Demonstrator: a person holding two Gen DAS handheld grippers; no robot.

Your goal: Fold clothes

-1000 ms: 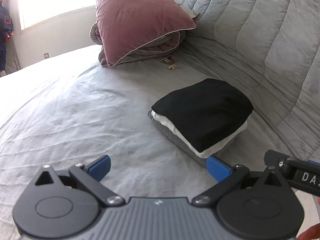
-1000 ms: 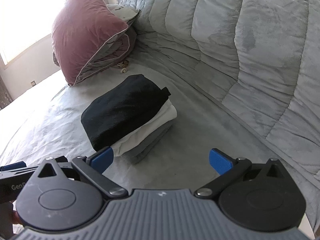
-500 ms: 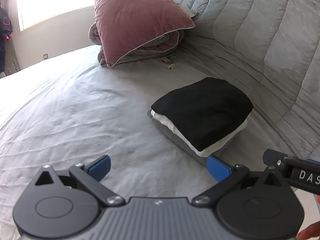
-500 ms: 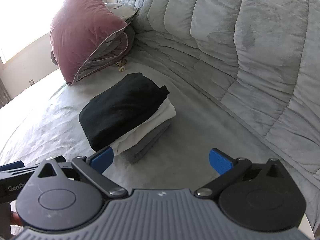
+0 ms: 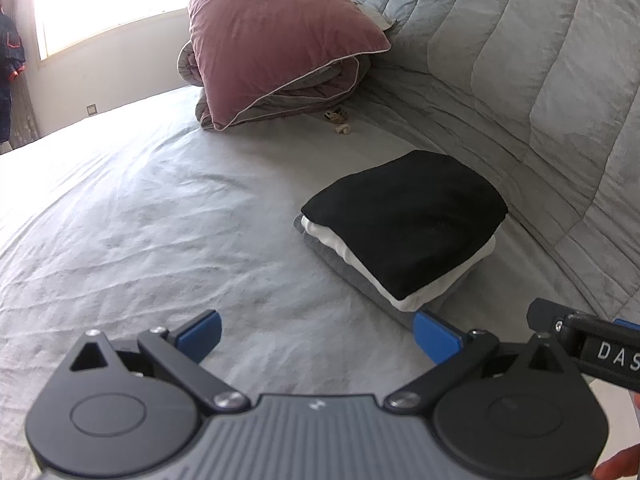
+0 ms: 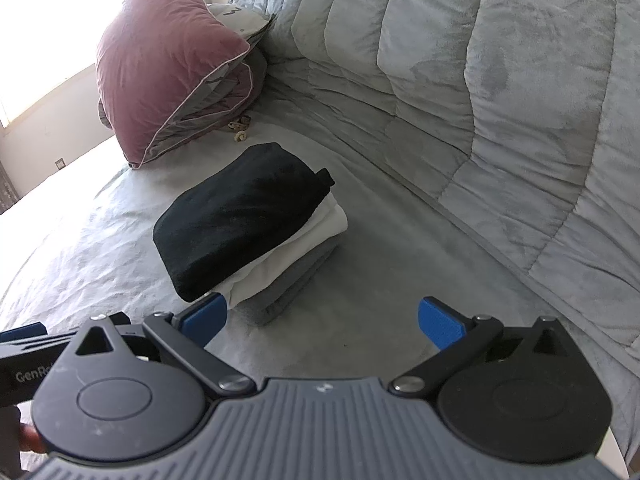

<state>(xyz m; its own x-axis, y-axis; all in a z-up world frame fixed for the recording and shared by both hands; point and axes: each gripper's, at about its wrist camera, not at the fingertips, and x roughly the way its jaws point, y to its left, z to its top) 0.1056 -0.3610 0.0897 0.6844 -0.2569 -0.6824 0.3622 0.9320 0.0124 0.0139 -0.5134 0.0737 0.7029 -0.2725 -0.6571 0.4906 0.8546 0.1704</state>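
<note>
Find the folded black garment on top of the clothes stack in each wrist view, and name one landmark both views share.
Left wrist view: folded black garment lies right of centre, atop white and grey layers.
Right wrist view: it lies left of centre, above the near fingertip.
Shared landmark: the dusty-pink velvet pillow, upper left in both.

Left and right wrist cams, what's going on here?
A person holds two grippers over a bed, both open and empty. The left gripper and right gripper sit just short of a stack of folded clothes: black garment on top, white in the middle, grey underneath. Neither touches it. A pink pillow leans at the head of the bed. No unfolded clothing shows in either view.
</note>
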